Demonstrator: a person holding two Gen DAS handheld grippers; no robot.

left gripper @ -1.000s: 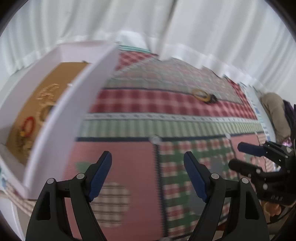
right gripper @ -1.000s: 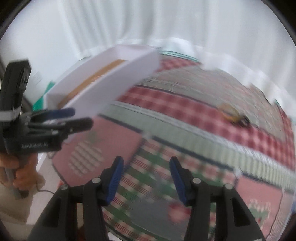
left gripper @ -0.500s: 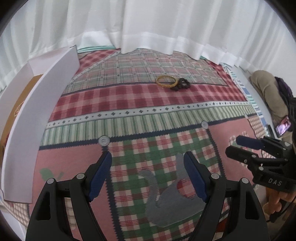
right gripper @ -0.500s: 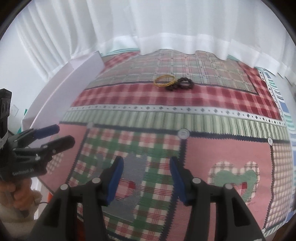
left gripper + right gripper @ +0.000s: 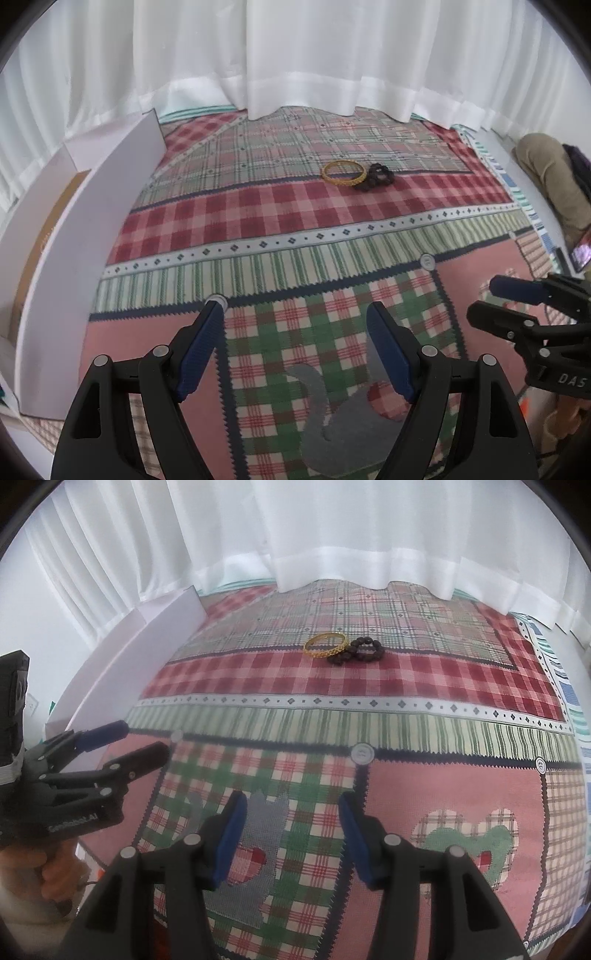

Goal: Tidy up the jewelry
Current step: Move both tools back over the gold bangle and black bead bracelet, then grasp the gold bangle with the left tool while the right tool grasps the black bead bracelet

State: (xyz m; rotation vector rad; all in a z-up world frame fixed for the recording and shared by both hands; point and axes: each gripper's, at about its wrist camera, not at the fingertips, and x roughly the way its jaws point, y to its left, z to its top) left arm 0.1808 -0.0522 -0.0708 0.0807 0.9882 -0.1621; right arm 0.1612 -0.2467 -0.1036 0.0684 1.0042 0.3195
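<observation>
Step in hand: an approach was judged to be under way, with nothing yet picked up.
Left claw [image 5: 295, 347]: it was seen at the bottom of the left wrist view, jaws spread wide, nothing between them, hovering over the patchwork cloth [image 5: 295, 229].
Right claw [image 5: 291, 830]: it was seen at the bottom of the right wrist view, jaws parted less widely, nothing held.
Gold bangle [image 5: 343, 173]: it was found lying flat on the cloth in the upper middle of the frame, well apart from both claws.
Dark bead bracelet [image 5: 375, 178]: it was seen lying just right of the bangle, touching it.
White box [image 5: 74, 236]: it was seen along the left edge, open-topped; what lay inside could not be told.
Next move: one claw would need to be carried forward to the pair, lowered over a single piece, and closed without the neighbour being dragged along.
</observation>
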